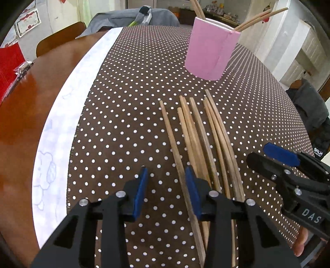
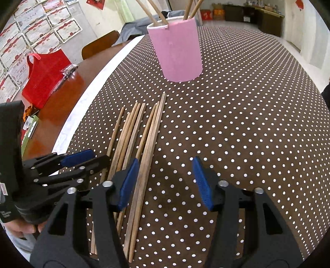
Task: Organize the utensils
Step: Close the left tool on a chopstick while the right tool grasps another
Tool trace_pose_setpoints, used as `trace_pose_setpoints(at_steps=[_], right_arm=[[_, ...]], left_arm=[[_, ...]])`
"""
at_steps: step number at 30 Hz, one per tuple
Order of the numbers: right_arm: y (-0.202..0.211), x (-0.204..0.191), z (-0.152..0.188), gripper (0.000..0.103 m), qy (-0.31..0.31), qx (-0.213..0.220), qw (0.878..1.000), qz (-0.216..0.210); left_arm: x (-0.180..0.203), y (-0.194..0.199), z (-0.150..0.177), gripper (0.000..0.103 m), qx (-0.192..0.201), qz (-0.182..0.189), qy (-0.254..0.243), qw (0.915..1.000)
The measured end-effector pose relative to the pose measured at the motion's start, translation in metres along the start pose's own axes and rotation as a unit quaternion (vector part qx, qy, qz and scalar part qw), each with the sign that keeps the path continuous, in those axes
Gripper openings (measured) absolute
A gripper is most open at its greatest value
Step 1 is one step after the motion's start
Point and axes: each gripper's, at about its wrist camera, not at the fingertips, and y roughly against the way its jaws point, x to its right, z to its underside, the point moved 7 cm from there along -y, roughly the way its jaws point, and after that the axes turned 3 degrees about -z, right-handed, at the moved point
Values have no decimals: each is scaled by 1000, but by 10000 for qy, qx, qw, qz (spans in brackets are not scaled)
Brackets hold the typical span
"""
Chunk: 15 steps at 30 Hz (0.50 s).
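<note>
Several wooden chopsticks (image 1: 198, 136) lie side by side on the brown dotted tablecloth (image 1: 127, 115); they also show in the right wrist view (image 2: 132, 136). A pink holder (image 1: 210, 48) with chopsticks standing in it sits beyond them, and it also shows in the right wrist view (image 2: 177, 47). My left gripper (image 1: 166, 171) is open, low over the near ends, with the leftmost chopstick between its jaws. My right gripper (image 2: 166, 162) is open, with the rightmost chopsticks just inside its left pad. Each gripper shows in the other's view: the right gripper (image 1: 274, 158) and the left gripper (image 2: 82, 158).
A white patterned strip (image 1: 68, 115) borders the cloth on the left, then bare wooden table (image 1: 31, 103). A red bag (image 2: 44, 76) stands on the table at the left. Chairs with draped clothing (image 1: 123, 18) stand at the far side and the right.
</note>
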Motion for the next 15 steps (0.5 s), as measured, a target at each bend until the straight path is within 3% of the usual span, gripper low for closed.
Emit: trace_pose_setpoints(at_steps=[2,4,12,15], right_arm=[[-4,-1,-2,44,-14,-105,9999,-36],[-8,-1,-2,40,-33,-211,9998,-51],[-26,-13,-8,35,70,-574,9983,47],[-32,-19,-11,33,269,-630,9972,305]], left_arm=[[-1,-1,0,35,-2,-29,5,10000],[-3,-3,-1,25,10,-179,-23,9998],[-5,-8,-10,17,32,-294,60,9995],[-6,-9,-13,14,55,-325,76,9994]])
